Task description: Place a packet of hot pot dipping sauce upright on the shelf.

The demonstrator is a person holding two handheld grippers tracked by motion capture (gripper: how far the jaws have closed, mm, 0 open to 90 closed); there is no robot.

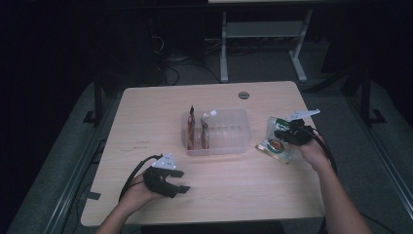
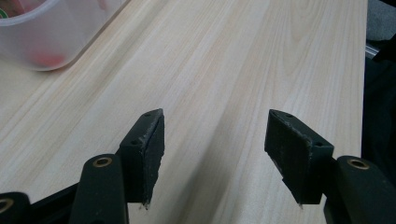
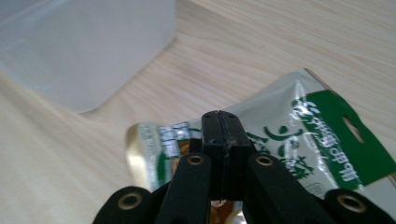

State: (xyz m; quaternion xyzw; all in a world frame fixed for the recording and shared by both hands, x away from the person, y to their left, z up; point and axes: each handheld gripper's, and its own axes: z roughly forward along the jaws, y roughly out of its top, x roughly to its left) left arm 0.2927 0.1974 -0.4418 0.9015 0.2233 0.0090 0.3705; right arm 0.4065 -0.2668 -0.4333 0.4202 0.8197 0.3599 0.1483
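A green and silver snack packet (image 1: 273, 145) (image 3: 322, 126) lies on the wooden table, to the right of a clear plastic bin (image 1: 241, 127) (image 3: 84, 51). My right gripper (image 1: 283, 132) (image 3: 222, 122) comes down on the packet's middle, its jaws pressed together and pinching the film. Two packets (image 1: 191, 129) stand on edge in the bin's left end. My left gripper (image 1: 181, 181) (image 2: 215, 154) hovers low over bare table near the front left. Its jaws are wide open with nothing between them. A corner of the bin (image 2: 42, 32) lies beyond it.
The table's right edge (image 1: 314, 161) runs close by the packet and the right hand. A round cable grommet (image 1: 243, 94) sits at the table's back edge. Metal desk legs (image 1: 224, 48) stand on the floor behind.
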